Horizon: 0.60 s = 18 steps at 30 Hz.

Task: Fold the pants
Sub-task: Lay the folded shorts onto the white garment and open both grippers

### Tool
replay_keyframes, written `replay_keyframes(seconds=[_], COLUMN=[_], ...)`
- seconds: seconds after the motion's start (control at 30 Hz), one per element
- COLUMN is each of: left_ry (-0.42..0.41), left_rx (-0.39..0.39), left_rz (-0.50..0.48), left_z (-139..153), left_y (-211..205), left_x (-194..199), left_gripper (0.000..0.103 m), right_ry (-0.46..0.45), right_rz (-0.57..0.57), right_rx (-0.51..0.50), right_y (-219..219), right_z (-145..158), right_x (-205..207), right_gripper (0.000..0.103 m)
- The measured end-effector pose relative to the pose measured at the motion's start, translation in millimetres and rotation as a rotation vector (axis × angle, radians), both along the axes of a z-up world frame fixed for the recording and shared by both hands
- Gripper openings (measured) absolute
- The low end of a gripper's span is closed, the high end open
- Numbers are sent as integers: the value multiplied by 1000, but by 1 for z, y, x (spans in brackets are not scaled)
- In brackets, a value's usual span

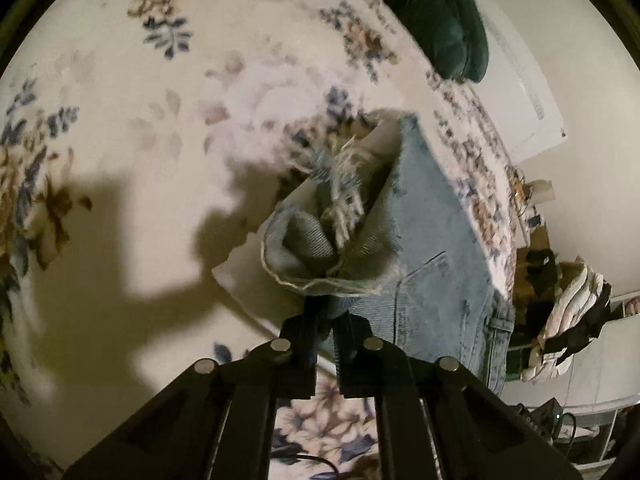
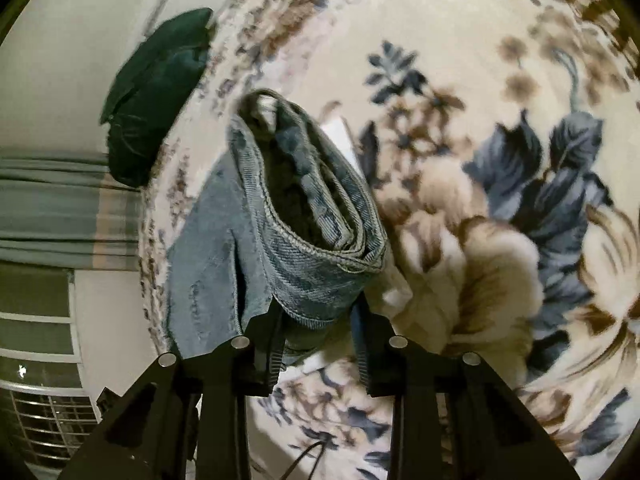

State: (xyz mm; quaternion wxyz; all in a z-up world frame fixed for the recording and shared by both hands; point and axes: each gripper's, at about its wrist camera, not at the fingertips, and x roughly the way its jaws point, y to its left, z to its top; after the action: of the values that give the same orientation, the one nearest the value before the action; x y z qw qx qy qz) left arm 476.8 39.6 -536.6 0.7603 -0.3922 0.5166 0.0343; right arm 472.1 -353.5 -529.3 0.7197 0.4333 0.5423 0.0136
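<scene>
Light blue denim pants [image 1: 432,216] are held up above a floral blanket [image 1: 140,100]. My left gripper [image 1: 326,316] is shut on a frayed, ripped edge of the pants, and the cloth hangs away to the right. In the right wrist view, my right gripper [image 2: 320,320] is shut on a bunched, hemmed part of the same pants [image 2: 288,216], with the rest of the denim hanging to the left.
A dark green cushion [image 1: 436,16] lies at the blanket's far edge; it also shows in the right wrist view [image 2: 156,96]. A white sheet [image 1: 244,276] lies on the blanket under the pants. Piled clothes [image 1: 568,312] and a curtained window [image 2: 52,208] stand beyond the bed.
</scene>
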Motion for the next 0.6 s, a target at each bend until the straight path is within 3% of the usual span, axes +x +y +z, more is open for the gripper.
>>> replay_keyframes(seconds=[0.1,0.13,0.2,0.27,0.33,0.4,0.47,0.6], left_ry=[44,53,76,70,46,23,13,-31], left_rx=[-17,9,138,276,394,493,560,617], left_rz=[-21,-37,-78,-138,-188,-254,-308,-366], left_z=[-4,-1,13,29,44,59,69,96], left_y=[7,8,8,5,-1,-11,-21,-37], left_x=[5,5,7,7,6,7,7,1], left_gripper=[15,22,47,84,89,90,94,95], right_ry=[41,51,59,49,43,33,15,-6], right_rz=[28,39,75,120,157,179,183,172], right_rx=[-39,-69,-187,-330,-478,-595,-712,-816], right_y=[2,3,11,24,39,54,69,88], right_z=[-5,-2,15,36,56,72,89,116], right_x=[3,3,2,0,-2,-5,-10,-19], right_gripper=[34,36,50,58,75,103,103,103])
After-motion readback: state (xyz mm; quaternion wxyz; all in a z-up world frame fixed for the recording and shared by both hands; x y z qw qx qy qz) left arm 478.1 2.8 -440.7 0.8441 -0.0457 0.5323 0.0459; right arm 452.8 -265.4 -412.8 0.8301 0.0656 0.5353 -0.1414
